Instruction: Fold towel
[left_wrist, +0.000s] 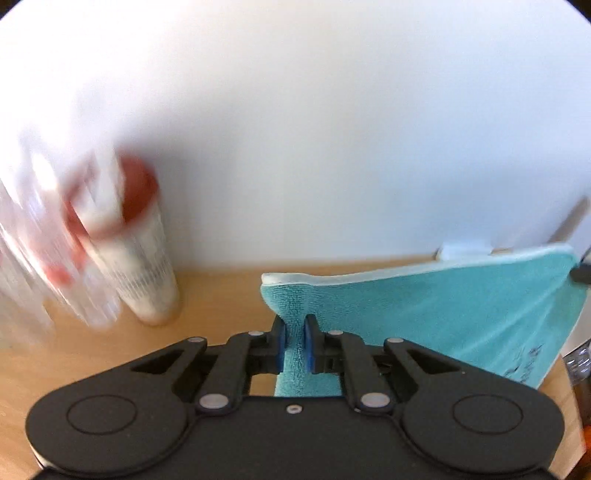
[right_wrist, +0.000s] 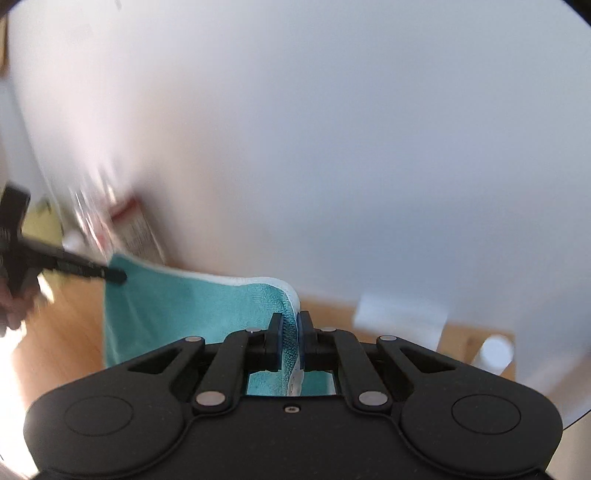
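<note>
Fingers on both grippers are pinched onto the teal terry-cloth towel with the pale trim (left_wrist: 424, 314): left gripper (left_wrist: 294, 341) has one top corner, right gripper (right_wrist: 290, 341) the other, so it hangs stretched between them above the light wooden tabletop (left_wrist: 221, 295). Looks like the lift-and-carry-over step. Next move probably needs both corners travelling together (pretty blurry) to lay it evenly.
</note>
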